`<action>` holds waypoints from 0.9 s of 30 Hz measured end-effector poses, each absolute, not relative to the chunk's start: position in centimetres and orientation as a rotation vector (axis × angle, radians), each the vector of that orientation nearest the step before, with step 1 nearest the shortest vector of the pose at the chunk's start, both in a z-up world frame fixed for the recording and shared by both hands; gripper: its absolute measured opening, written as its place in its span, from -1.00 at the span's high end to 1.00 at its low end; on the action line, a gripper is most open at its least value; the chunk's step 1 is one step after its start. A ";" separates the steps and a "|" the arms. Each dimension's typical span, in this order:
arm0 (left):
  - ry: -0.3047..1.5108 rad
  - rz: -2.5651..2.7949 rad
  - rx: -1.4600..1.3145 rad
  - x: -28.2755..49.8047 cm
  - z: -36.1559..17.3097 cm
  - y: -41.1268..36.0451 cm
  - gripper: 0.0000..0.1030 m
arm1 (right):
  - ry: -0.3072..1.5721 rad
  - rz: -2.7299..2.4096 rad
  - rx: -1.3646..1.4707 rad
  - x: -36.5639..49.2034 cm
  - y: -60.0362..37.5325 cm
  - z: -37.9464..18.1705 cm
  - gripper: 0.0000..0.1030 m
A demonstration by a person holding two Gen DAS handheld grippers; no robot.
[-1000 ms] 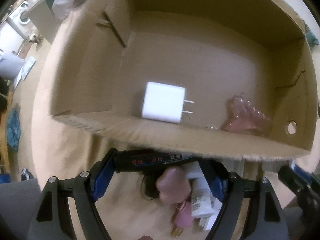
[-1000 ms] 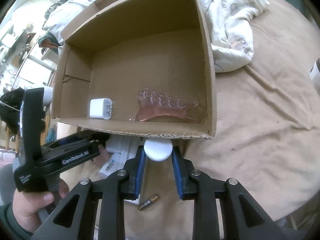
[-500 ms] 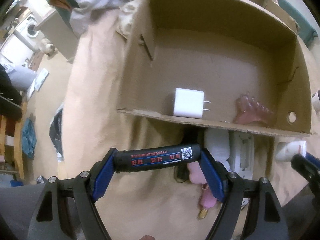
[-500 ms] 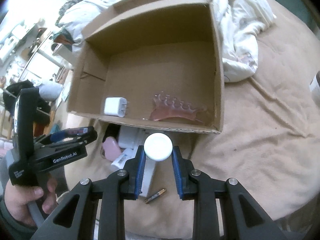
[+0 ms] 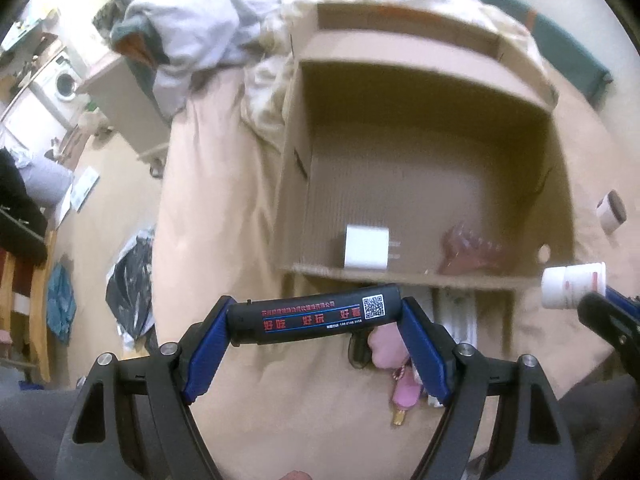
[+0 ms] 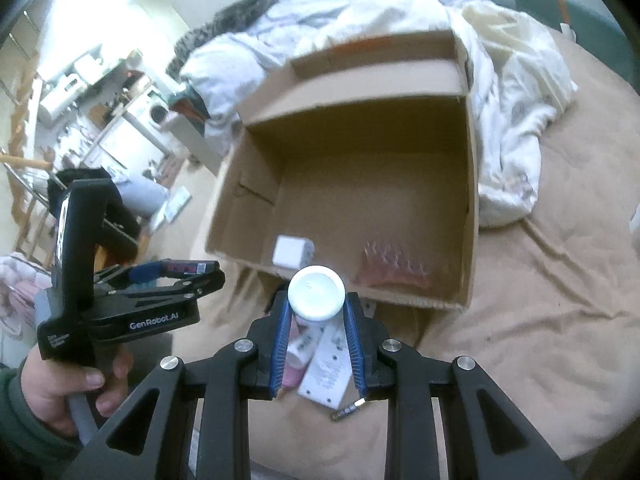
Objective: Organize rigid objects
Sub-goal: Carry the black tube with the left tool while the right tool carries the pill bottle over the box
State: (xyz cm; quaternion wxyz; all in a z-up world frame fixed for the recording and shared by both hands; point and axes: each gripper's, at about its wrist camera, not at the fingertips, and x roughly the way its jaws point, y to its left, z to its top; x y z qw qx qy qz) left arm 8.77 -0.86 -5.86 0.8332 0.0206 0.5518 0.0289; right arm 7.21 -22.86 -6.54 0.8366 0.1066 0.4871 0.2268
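Presently the left gripper point(image 5: 316, 320) clamps a black tube point(image 5: 310, 319) endwise and the right gripper point(image 6: 316, 320) pinches a white bottle point(image 6: 316, 293), both at lower centre short of the cardboard box point(image 6: 474, 216), presumably for loading.

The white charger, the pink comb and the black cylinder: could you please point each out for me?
white charger point(image 5: 367, 247), left wrist view, on its top face.
pink comb point(image 6: 390, 270), right wrist view, on its body.
black cylinder point(image 5: 314, 317), left wrist view, on its printed side.

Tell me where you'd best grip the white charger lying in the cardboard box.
On the charger, probably the square body, from straight above: it lies flat on the box floor with its prongs sticking out sideways, so close on the two plain sides.
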 end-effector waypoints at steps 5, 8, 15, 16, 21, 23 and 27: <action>1.096 0.040 0.060 9.9 -3.5 -0.5 -0.54 | 0.968 0.485 0.237 7.5 -23.0 -5.0 0.45; 1.057 0.022 0.066 10.5 -2.0 -0.6 -0.54 | 0.949 0.476 0.239 8.2 -23.1 -4.1 0.45; 0.991 -0.020 0.078 12.7 0.5 -1.4 -0.54 | 0.936 0.463 0.215 11.3 -22.7 -2.1 0.45; 0.985 -0.024 0.078 13.0 0.6 -1.5 -0.54 | 0.935 0.463 0.209 11.7 -22.6 -1.9 0.45; 0.982 -0.045 0.092 14.5 -0.2 -2.3 -0.54 | 0.939 0.421 0.139 14.4 -22.0 -2.1 0.45; 0.990 -0.064 0.104 15.0 -1.3 -2.8 -0.54 | 0.959 0.413 0.139 15.2 -22.0 -3.2 0.45; 1.006 -0.083 0.138 15.6 -4.0 -3.5 -0.54 | 1.016 0.392 0.156 15.6 -22.1 -6.6 0.45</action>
